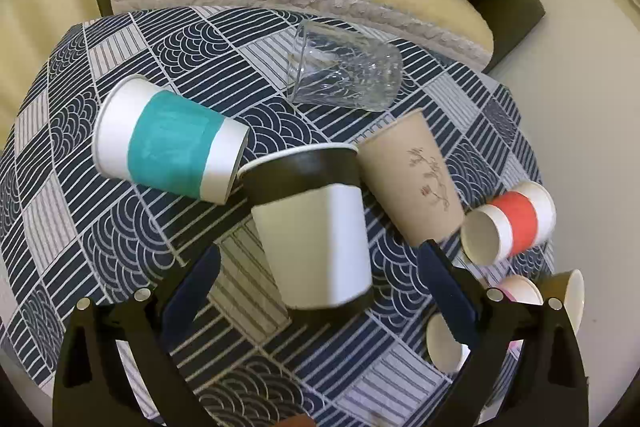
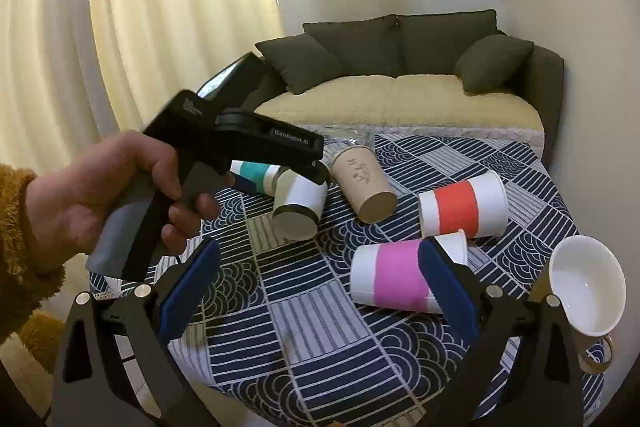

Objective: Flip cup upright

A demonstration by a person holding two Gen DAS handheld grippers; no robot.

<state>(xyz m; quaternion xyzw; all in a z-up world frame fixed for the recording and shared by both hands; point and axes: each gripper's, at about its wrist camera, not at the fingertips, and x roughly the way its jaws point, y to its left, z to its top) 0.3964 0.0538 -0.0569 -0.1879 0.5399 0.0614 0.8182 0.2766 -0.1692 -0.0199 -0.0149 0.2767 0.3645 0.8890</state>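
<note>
Lying on its side on the patterned bench [image 1: 120, 227], the black-banded white cup [image 1: 316, 227] sits directly ahead of the left claw [image 1: 320, 279], between its spread blue pads [image 1: 192, 287], which do not touch it. Its long axis runs almost straight away from that claw, base toward the claw and dark rim pointing off toward the teal-banded cup [image 1: 168, 143]. The right claw [image 2: 320, 283], also spread and empty, hangs well apart over the pink-banded cup [image 2: 400, 279], so I judge the left is far nearer and placed to close across the cup's wall.
</note>
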